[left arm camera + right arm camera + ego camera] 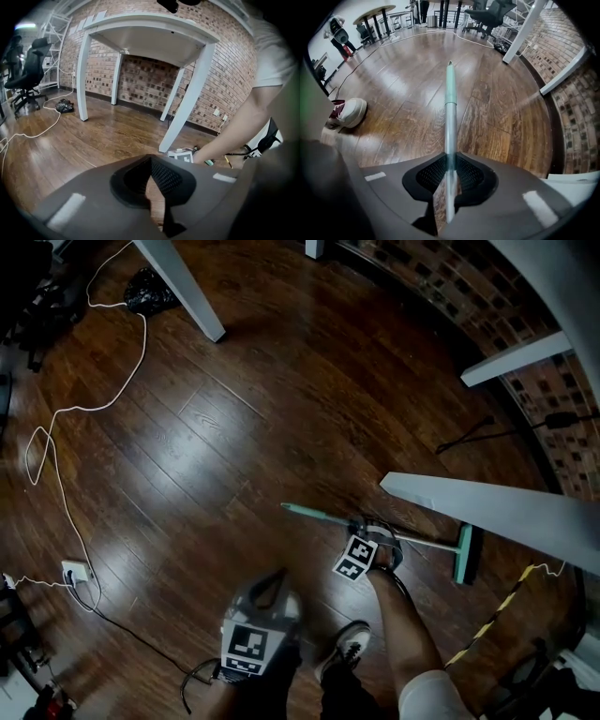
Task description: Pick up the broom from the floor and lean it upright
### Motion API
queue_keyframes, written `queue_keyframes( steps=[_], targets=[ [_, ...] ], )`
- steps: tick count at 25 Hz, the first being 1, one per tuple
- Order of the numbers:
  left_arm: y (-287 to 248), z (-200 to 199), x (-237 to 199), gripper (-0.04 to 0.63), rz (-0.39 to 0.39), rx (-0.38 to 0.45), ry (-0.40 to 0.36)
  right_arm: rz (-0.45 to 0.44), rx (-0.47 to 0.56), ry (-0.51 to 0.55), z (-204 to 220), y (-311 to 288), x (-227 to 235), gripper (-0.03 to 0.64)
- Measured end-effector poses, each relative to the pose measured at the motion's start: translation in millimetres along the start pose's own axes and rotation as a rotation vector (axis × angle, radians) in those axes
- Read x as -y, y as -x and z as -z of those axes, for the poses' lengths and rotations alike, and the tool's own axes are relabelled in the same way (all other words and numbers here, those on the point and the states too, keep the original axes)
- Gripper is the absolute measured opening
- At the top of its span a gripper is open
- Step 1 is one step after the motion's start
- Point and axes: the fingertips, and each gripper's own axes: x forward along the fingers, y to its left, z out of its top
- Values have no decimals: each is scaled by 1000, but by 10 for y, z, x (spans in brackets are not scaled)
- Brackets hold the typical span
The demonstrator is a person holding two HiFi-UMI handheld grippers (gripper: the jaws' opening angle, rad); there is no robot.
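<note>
The broom lies flat on the dark wooden floor in the head view, its teal-tipped metal handle [319,516] pointing left and its teal head [465,554] at the right under a white table beam. My right gripper [372,529] points straight down onto the handle's middle. In the right gripper view the handle [450,108] runs straight away between the pads, and the right gripper [450,161] is shut on it. My left gripper [279,576] hangs low near my legs, away from the broom. In its own view the left gripper [149,161] is shut with nothing in it.
White table legs [187,287] and a slanted beam [487,507] stand over the floor by the brick wall [441,277]. A white cable [56,427] runs to a power strip [75,573]. My shoe [349,645] is near the broom. A yellow-black cord [502,610] lies at the right.
</note>
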Motion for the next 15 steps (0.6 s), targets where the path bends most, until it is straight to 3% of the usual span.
queue_keyframes(
  steps=[15],
  targets=[
    [812,-1388,888,-2,103,86,-84,191,121,-167,239,2243,161,86]
  ],
)
